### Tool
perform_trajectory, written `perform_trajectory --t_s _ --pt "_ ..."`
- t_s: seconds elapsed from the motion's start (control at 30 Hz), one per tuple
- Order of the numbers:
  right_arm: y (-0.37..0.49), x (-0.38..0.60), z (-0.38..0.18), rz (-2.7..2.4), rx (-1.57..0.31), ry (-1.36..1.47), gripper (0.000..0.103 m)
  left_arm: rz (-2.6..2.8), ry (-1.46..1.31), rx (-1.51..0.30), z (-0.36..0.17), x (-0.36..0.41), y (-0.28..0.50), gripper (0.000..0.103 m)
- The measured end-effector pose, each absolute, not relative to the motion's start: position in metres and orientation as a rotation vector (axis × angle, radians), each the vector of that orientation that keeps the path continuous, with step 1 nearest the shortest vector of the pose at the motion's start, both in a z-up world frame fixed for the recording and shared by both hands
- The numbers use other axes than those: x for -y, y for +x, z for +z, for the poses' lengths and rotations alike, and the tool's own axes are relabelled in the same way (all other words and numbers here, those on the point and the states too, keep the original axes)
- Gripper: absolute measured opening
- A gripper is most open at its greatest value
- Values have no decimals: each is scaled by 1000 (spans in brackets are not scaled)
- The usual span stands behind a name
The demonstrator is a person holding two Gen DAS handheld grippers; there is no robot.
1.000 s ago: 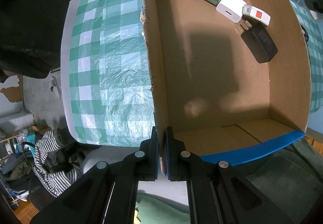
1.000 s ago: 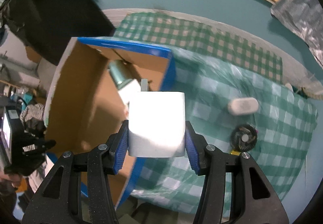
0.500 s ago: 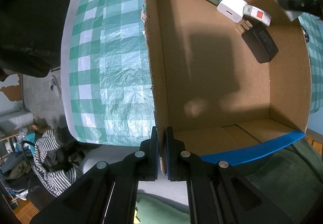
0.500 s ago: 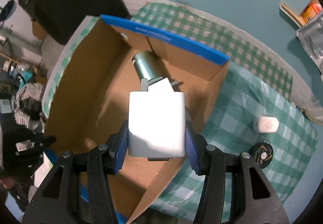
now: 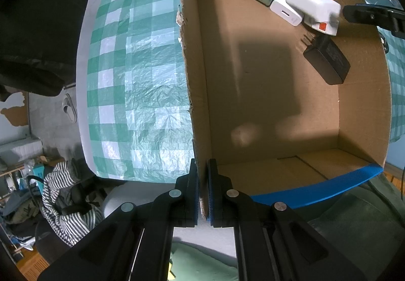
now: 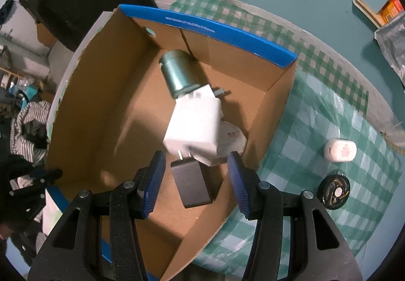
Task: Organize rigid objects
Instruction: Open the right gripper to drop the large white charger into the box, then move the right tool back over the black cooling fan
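My left gripper (image 5: 201,190) is shut on the left wall of the cardboard box (image 5: 200,78), near its front corner. Above the box's far right corner my right gripper (image 6: 196,179) stands open with nothing between its pads. A white plug-in charger (image 6: 195,124) is below it, clear of the pads and blurred in the left wrist view (image 5: 311,2). It is over a second white charger (image 5: 286,11) and a white tag with a red mark (image 5: 322,26). A silver cylinder (image 6: 177,76) and a black adapter (image 6: 193,185) also lie in the box.
The box stands on a green checked cloth (image 6: 316,116). On the cloth to the right of the box lie a white earbud case (image 6: 340,149) and a black round disc (image 6: 334,192). Striped clothing (image 5: 58,192) lies beyond the table's left edge.
My right gripper came from beside the box to over its far corner. The white charger has left its pads and is now down among the things in the box. The left gripper stayed put.
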State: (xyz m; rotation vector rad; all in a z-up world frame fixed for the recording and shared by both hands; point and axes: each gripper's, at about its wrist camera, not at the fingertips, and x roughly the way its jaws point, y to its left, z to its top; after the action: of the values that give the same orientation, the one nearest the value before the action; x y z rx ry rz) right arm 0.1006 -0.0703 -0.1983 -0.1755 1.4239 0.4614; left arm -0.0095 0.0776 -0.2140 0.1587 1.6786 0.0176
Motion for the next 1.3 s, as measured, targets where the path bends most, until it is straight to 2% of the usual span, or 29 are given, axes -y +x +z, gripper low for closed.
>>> perform_trajectory --t_s 0.07,0.23,0.43,0.83,1.3 --pt "99 71 -197 463 -1424 -171 52 19 158 -1679 -214 -77 -10 6" --pt "97 76 -185 457 -1396 -153 67 18 155 -1679 -214 -77 -10 6" --pt "99 89 -165 439 -1356 -121 72 20 155 -1681 -214 -76 -10 6" --pt "106 146 -150 321 -1332 -76 73 18 160 -1681 -215 -76 -9 6" --pt "124 241 -203 97 -1455 -157 76 20 163 -1683 -216 -75 -8 6"
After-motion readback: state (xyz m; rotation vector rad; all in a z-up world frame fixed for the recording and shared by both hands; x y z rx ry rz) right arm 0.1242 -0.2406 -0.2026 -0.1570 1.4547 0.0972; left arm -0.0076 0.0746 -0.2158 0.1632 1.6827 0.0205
